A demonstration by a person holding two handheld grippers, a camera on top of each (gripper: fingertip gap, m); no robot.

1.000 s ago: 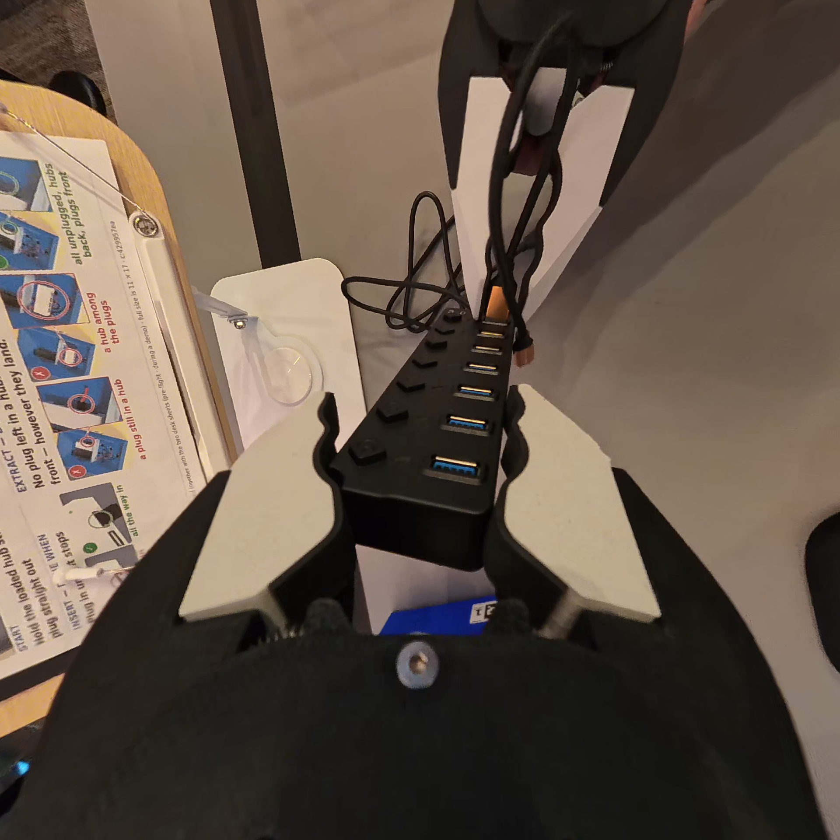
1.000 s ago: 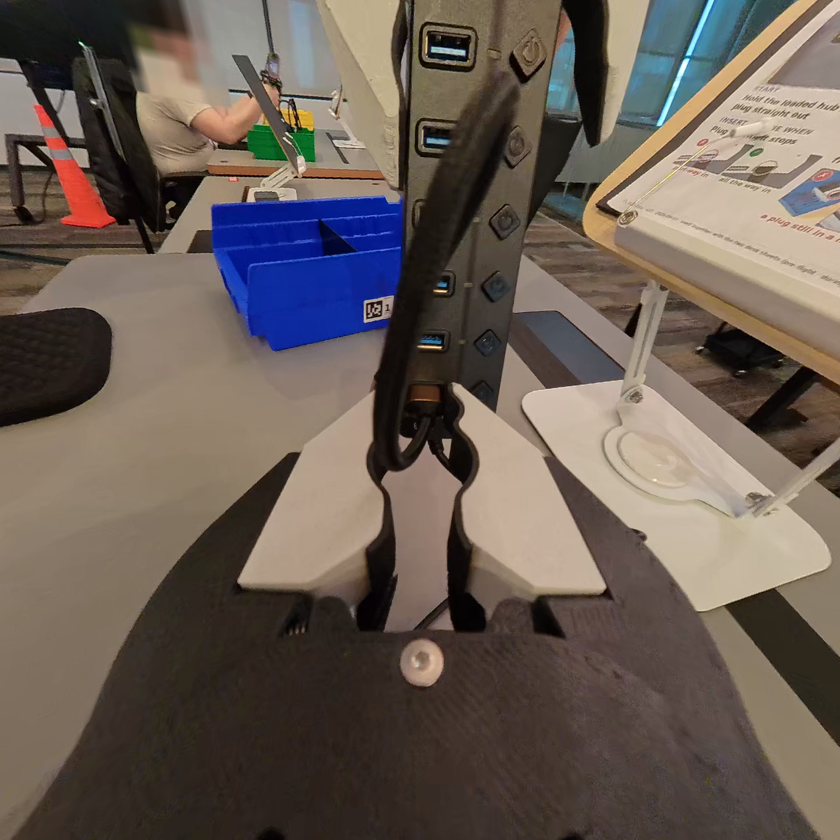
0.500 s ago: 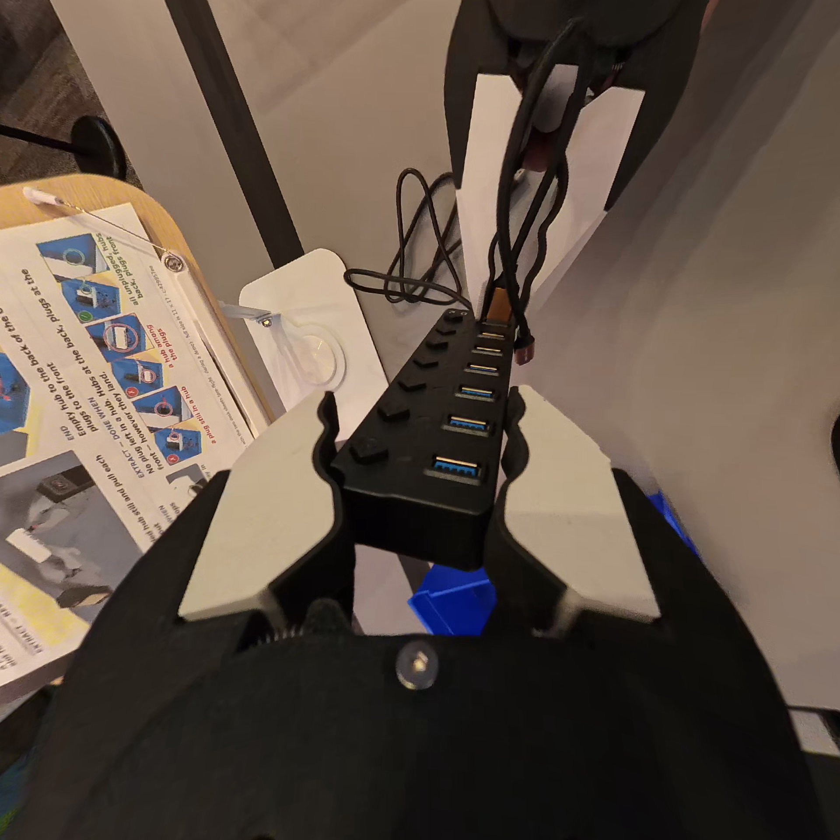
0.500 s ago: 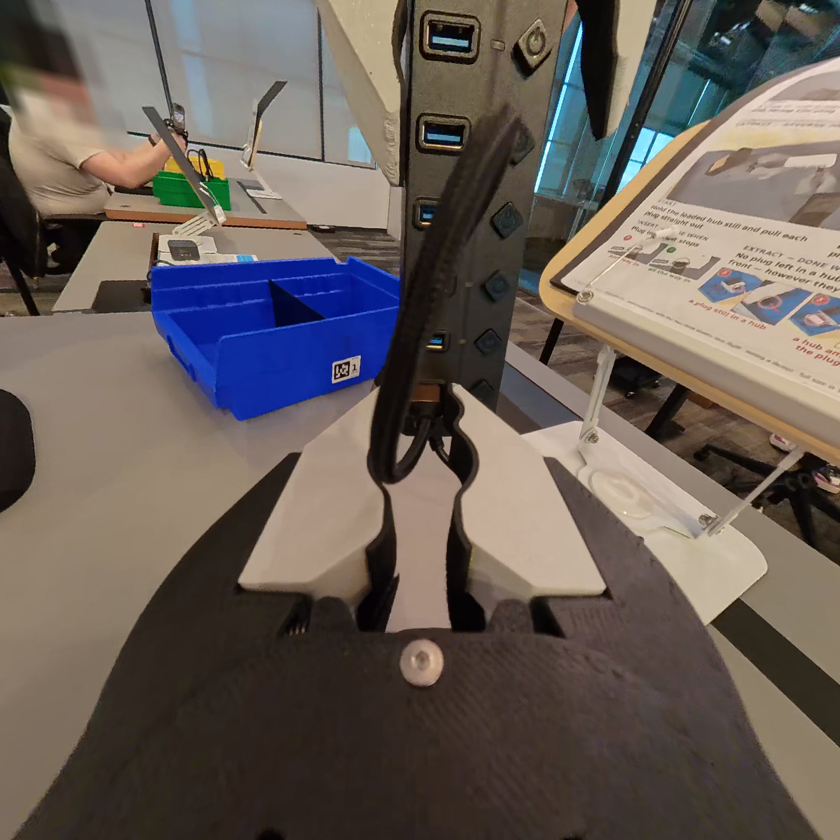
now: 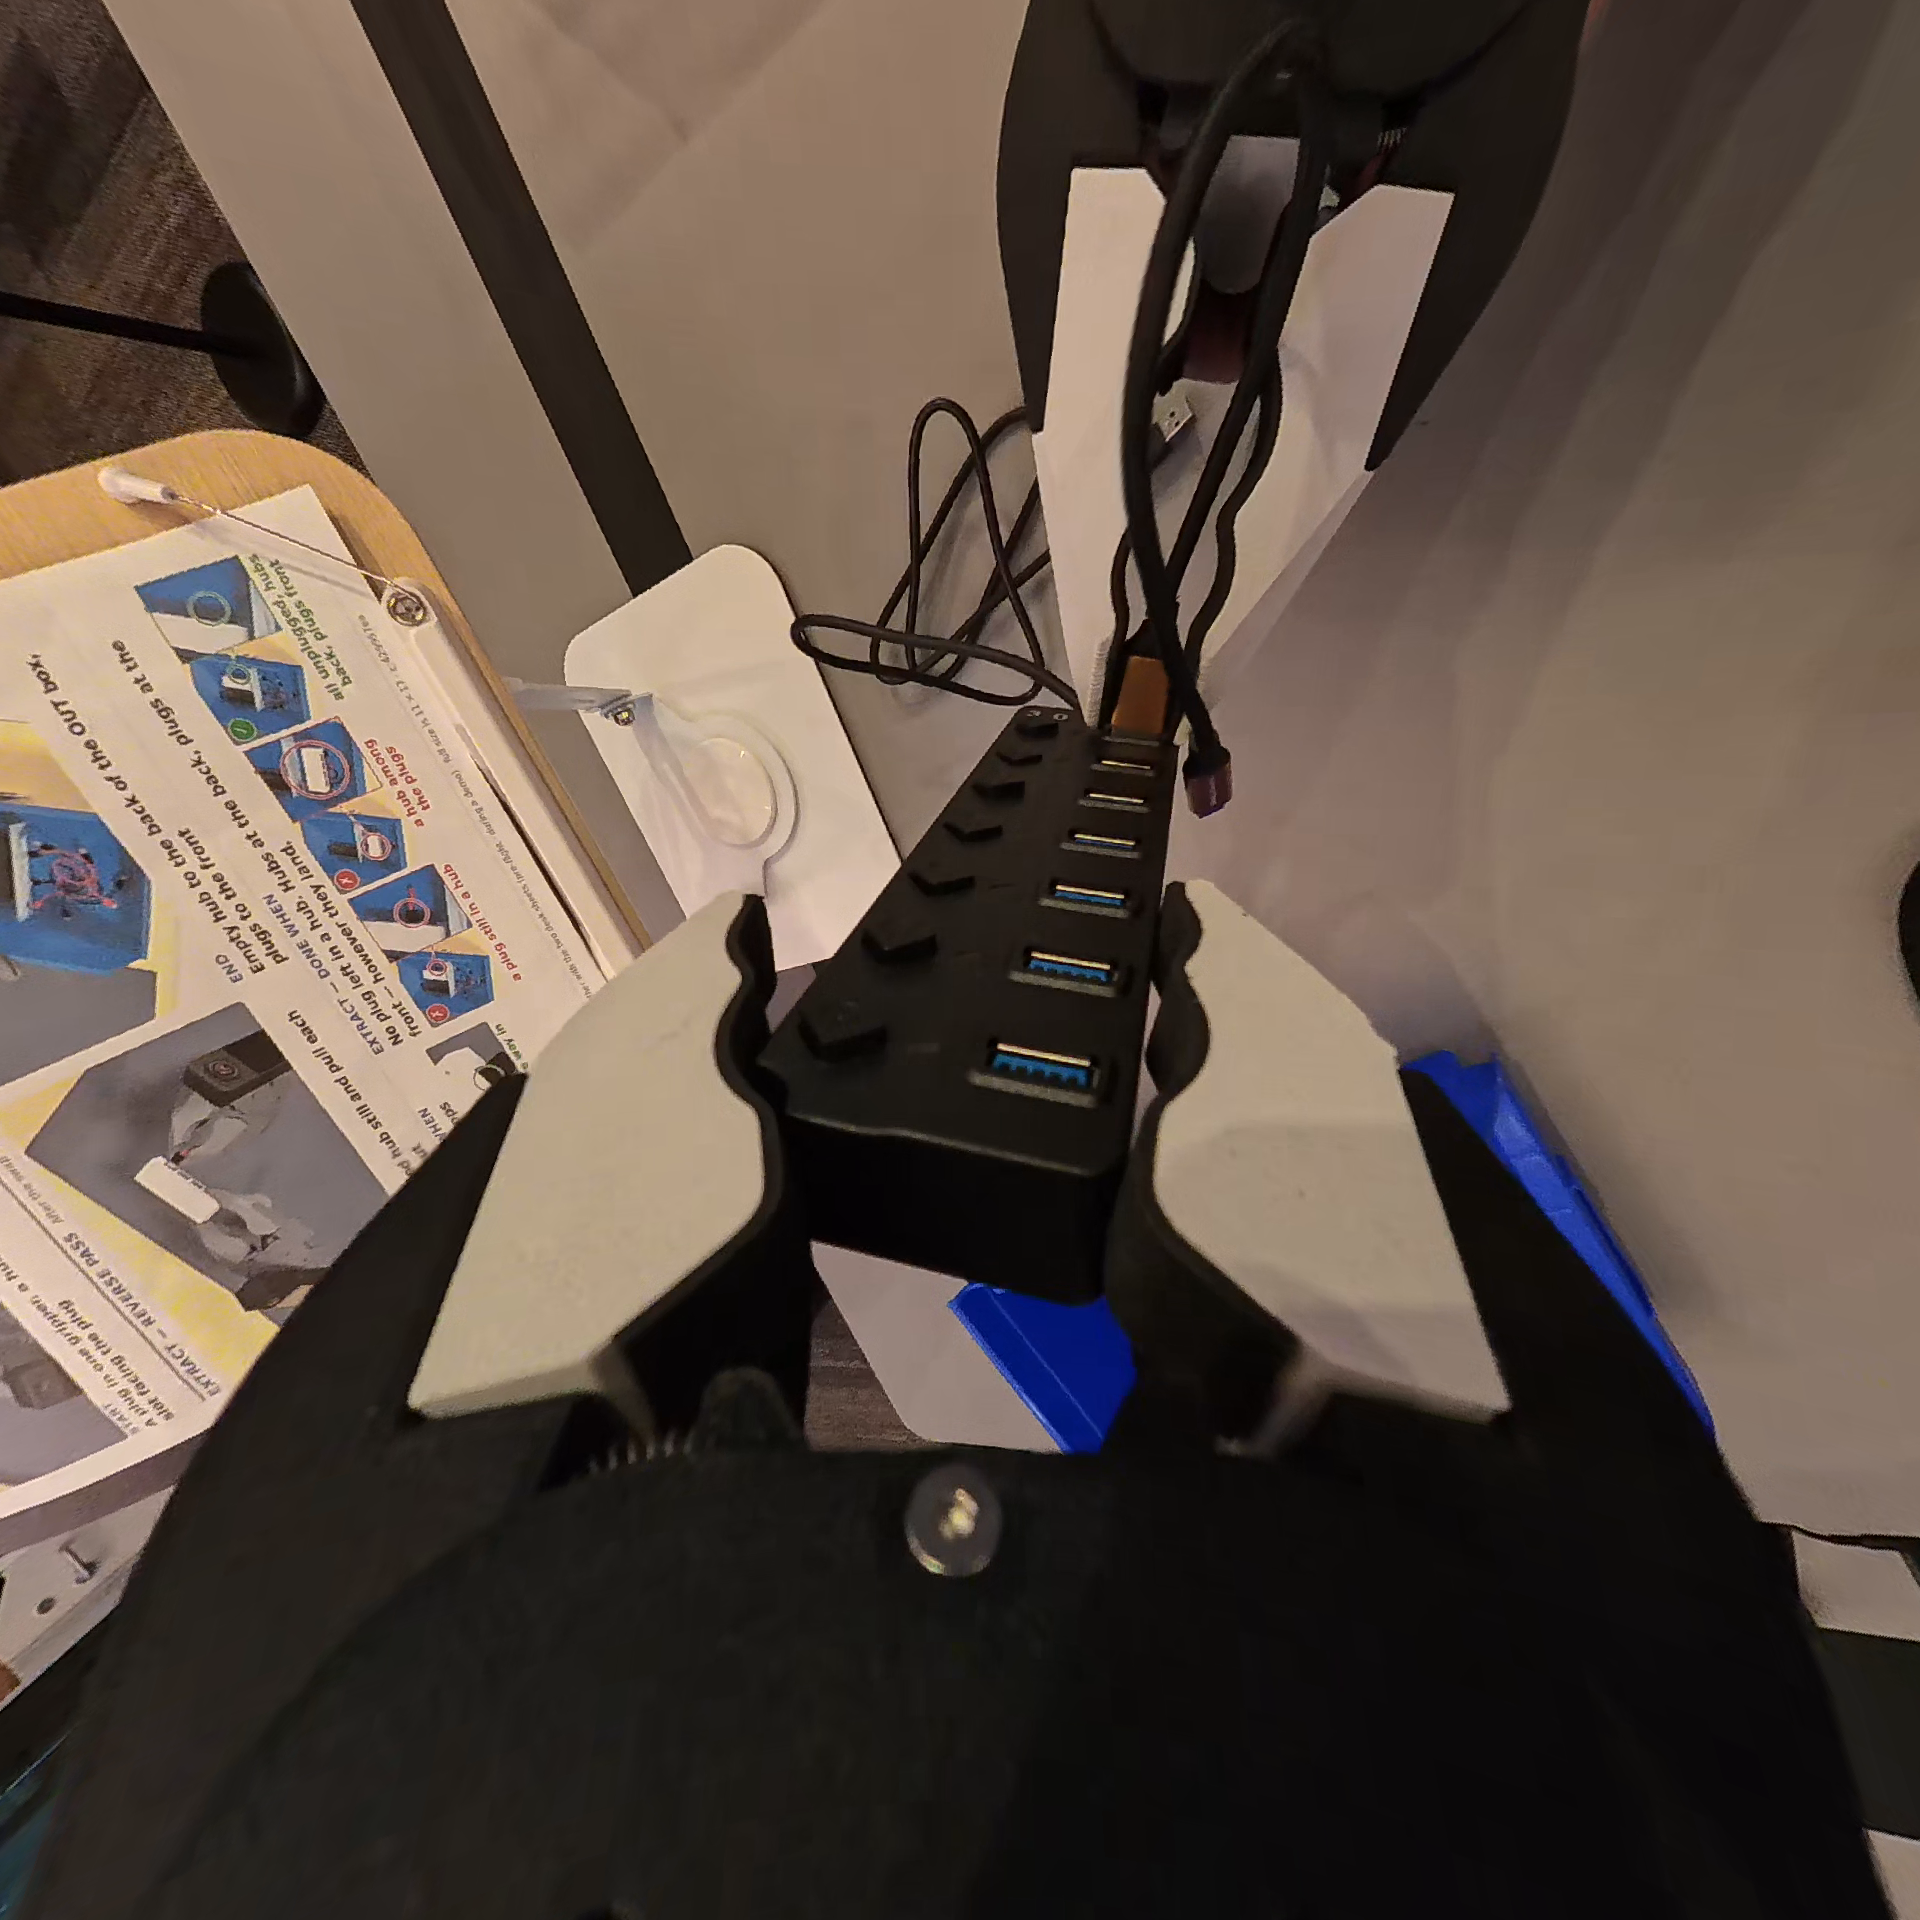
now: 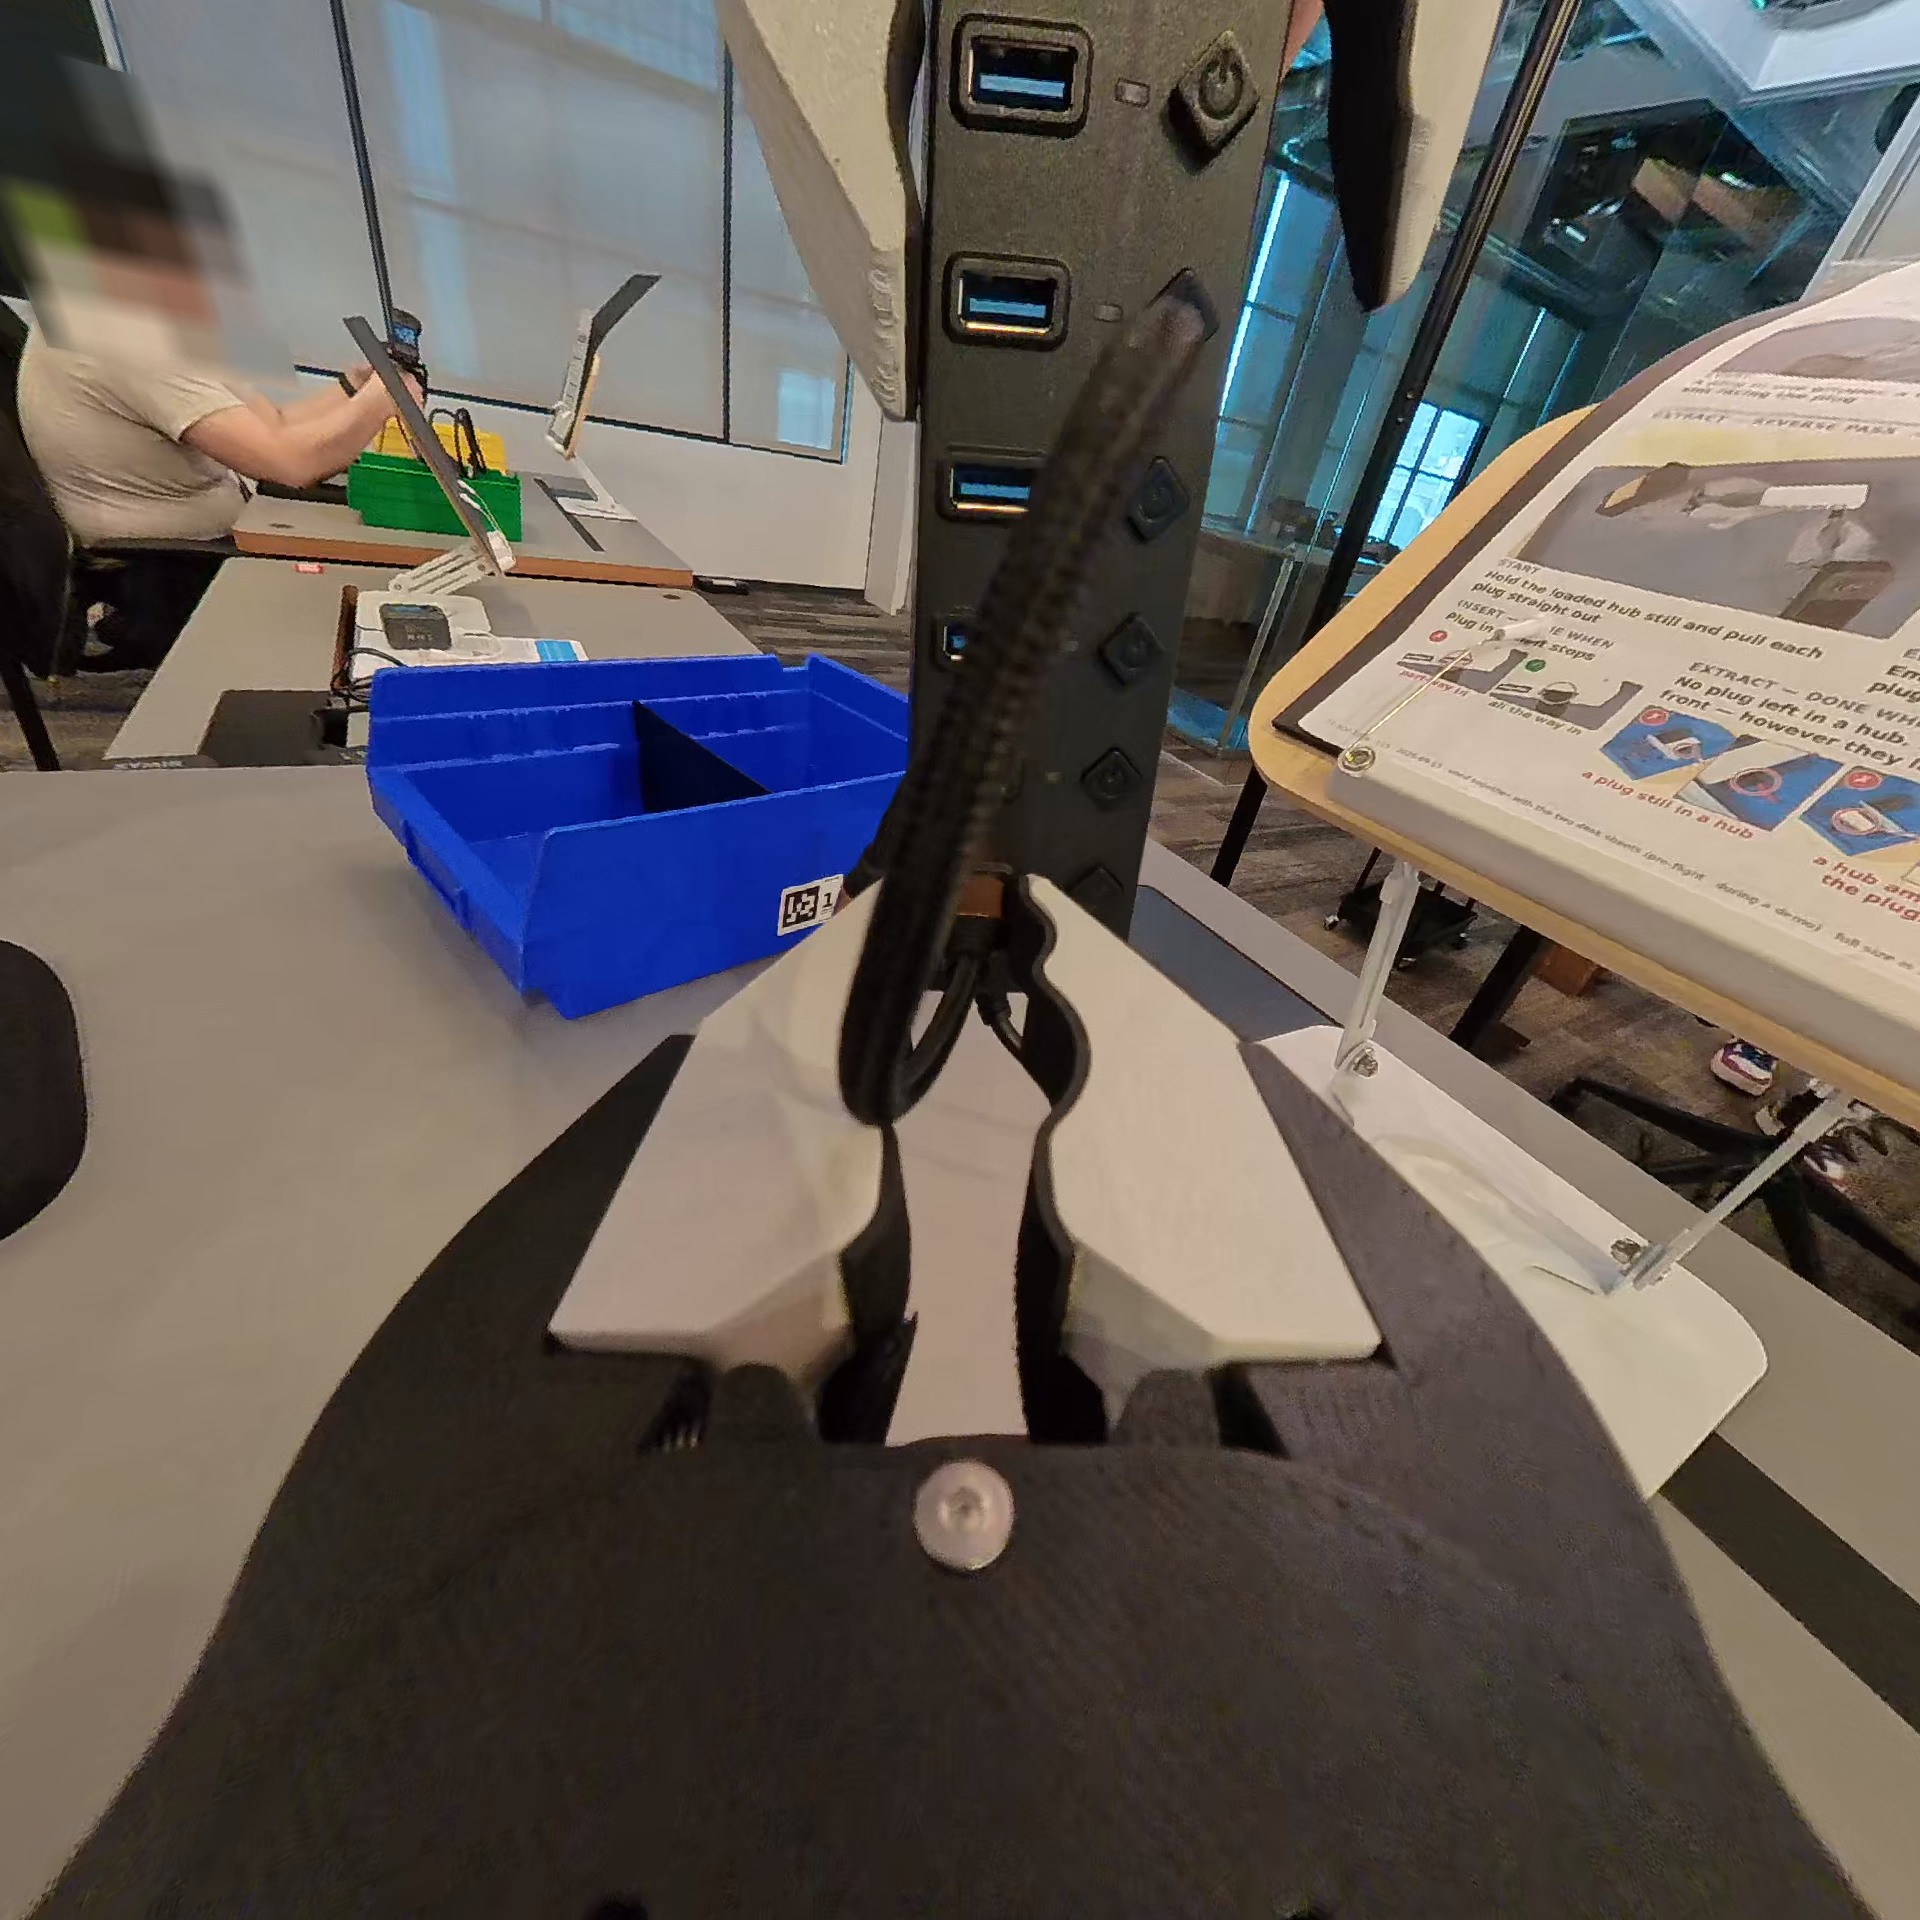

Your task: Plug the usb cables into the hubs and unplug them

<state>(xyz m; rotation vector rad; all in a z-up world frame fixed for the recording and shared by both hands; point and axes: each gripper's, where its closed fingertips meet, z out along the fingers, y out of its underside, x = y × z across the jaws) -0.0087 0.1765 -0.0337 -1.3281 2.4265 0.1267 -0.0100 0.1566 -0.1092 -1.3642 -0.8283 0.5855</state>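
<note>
My left gripper is shut on the near end of a black USB hub with a row of blue ports and buttons, held off the table. The hub stands upright in the right wrist view. My right gripper is shut on a brown USB plug at the hub's last port. I cannot tell how deep the plug sits. In the left wrist view the plug is at the hub's far end, under the right gripper. Its black cable loops over the fingers, and a loose dark connector dangles beside the hub.
A blue divided bin stands on the grey table, below the hub in the left wrist view. An instruction board on a white stand is on one side. More black cable lies coiled. A person sits at a far table. The tips of one gripper are about 9 cm away from the tips of the other.
Both grippers have moved together with the hub and plug, so the board and blue bin have shifted in both views. The grips on hub and plug look unchanged.
</note>
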